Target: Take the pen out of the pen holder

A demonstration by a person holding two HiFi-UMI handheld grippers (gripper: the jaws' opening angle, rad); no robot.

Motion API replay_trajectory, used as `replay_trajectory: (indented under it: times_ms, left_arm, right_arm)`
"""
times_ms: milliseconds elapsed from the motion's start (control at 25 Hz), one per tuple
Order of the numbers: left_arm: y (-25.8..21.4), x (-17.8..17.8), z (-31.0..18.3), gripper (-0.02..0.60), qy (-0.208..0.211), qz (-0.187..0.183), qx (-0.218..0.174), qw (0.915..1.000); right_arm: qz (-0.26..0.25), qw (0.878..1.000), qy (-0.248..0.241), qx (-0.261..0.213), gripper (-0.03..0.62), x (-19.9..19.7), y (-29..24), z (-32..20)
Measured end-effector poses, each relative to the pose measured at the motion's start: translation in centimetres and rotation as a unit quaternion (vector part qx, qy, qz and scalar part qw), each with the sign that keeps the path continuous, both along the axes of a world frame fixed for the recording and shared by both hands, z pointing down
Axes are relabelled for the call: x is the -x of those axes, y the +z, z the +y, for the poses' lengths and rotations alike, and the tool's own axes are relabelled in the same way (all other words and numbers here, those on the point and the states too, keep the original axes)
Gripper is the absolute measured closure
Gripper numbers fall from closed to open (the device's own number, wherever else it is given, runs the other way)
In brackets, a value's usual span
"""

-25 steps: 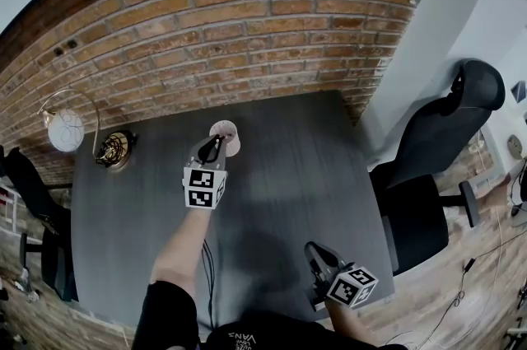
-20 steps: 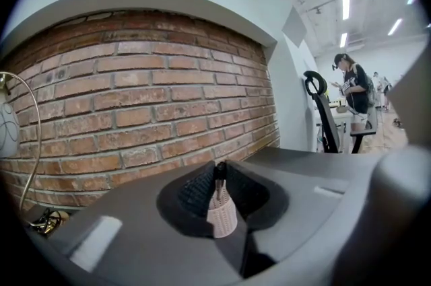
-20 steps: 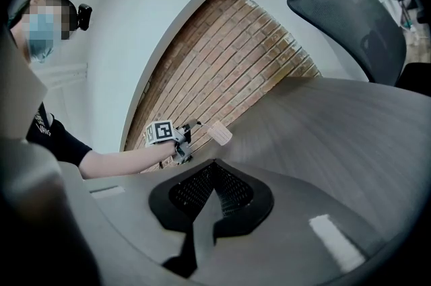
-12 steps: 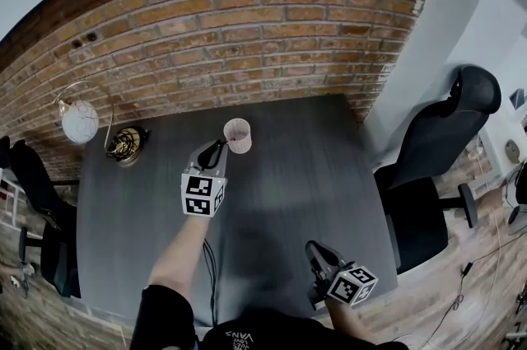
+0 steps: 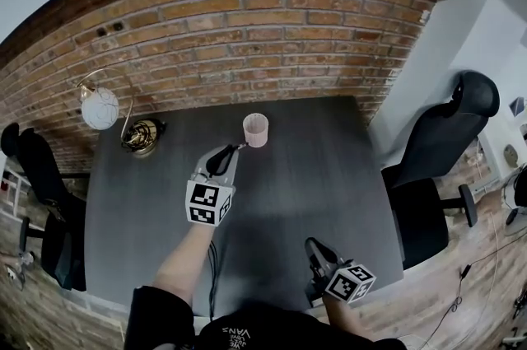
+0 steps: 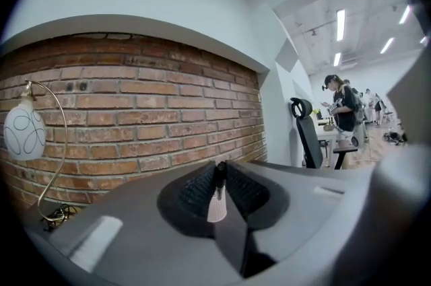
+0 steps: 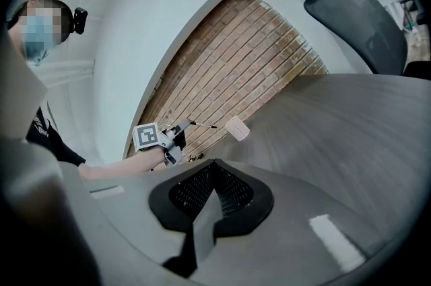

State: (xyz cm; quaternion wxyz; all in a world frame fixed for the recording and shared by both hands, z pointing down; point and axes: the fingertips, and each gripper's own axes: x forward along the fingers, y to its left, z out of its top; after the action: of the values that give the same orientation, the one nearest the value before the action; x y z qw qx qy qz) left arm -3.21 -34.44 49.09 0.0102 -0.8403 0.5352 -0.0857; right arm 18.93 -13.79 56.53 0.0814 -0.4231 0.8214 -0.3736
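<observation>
The pink pen holder (image 5: 256, 130) stands upright toward the back of the dark grey table (image 5: 329, 175). My left gripper (image 5: 233, 149) hovers just left of it and nearer to me, shut on a thin pen (image 5: 240, 147) that pokes out toward the holder, clear of its rim. In the left gripper view the pen (image 6: 217, 200), pale with a dark end, lies pinched between the pads of the left gripper (image 6: 219, 167). The right gripper view shows the pen (image 7: 202, 124) short of the holder (image 7: 237, 128). My right gripper (image 5: 317, 254) hangs over the table's near right edge, shut and empty (image 7: 214, 167).
A lamp with a white globe (image 5: 100, 108) and a brass base (image 5: 144, 134) stands at the back left of the table. The brick wall (image 5: 247, 35) runs behind. A black office chair (image 5: 445, 142) stands at the right, another (image 5: 37, 175) at the left. A cable (image 5: 212, 262) runs under my left arm.
My left gripper's tips were at the holder's mouth; now they have drawn back to its left and up, with the pen out of it. The right gripper has shifted slightly.
</observation>
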Motion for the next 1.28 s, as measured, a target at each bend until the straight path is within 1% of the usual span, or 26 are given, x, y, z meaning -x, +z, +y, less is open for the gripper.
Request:
replay_trajectory:
  times_ms: [120,400,560,760,960,1280]
  left_arm:
    - [-0.5,0.8,1.8,0.486,-0.003,0.007,0.001,1.0000]
    - [-0.9,2.4,6.8,0.486,-0.004,0.046,0.007,0.9989]
    - [-0.4,4.3,9.8,0.486,-0.022,0.075,0.021,0.9967]
    - [1.0,6.7,13.0,0.486,-0.043,0.098,0.041,0.9934]
    - [1.8,8.8,15.6,0.486,-0.055,0.108,0.053,0.9912]
    - [3.7,11.3,19.8,0.486,-0.051,0.114,0.077,0.9891]
  right_arm:
    - [0.000,1.000,0.001,-0.004,0.594,1.1,-0.4,0.6]
    - [0.002,1.000,-0.009,-0.011,0.594,3.8,-1.3,2.1]
    - [0.004,1.000,-0.015,-0.014,0.594,5.4,-1.6,2.9]
    - [0.006,1.000,-0.024,-0.018,0.594,7.2,-1.9,3.5]
    - [0.006,0.999,-0.032,-0.023,0.594,9.3,-2.2,4.2]
    - [0.004,0.999,-0.038,-0.027,0.594,13.1,-2.4,5.2]
